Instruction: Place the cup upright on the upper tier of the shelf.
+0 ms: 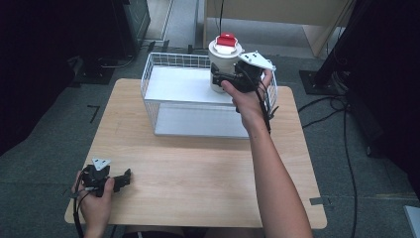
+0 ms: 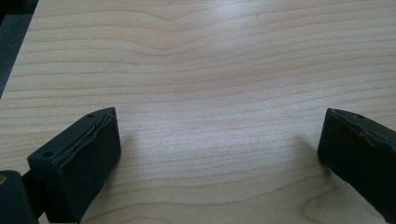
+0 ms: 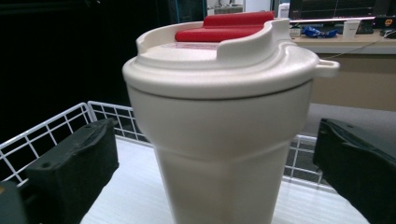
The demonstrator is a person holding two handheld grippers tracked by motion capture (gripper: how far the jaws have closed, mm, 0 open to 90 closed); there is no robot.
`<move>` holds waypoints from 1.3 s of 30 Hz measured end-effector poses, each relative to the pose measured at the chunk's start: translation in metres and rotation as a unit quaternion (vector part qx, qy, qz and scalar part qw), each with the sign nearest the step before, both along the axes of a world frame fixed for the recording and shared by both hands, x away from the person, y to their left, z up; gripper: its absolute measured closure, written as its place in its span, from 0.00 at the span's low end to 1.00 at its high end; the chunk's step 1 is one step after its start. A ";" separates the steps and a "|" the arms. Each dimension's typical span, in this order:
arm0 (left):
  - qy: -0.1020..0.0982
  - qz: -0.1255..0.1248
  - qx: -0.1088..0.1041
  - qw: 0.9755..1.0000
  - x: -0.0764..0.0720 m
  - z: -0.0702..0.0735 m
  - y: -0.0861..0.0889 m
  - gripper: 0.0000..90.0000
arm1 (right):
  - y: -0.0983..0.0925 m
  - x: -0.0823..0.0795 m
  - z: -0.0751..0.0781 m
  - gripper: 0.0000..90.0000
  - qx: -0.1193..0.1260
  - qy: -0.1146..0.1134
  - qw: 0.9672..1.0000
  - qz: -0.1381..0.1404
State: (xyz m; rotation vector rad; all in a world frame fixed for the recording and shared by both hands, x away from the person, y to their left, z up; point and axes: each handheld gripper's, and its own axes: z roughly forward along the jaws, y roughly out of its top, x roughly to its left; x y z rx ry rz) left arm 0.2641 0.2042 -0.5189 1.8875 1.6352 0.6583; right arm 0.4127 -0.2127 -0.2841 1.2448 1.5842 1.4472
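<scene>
One cup [image 3: 219, 135], wire basket [image 1: 158, 74] around, claws [image 3: 215, 172] flanking.

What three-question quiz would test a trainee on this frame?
1. True or false: the right gripper is clamped on the cup.
2. Where does the cup stand? A) bare table B) white wire basket C) floor
3. What lies between the left gripper's jaws?

Key:
1. False: the jaws stand open on either side of the cup, with gaps.
2. B
3. Nothing but the wooden table.
</scene>
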 end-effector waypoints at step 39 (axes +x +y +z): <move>0.000 0.000 0.000 1.000 0.000 0.000 0.000 0.00 | -0.018 -0.053 -0.006 0.07 -0.024 -0.022 0.999 0.018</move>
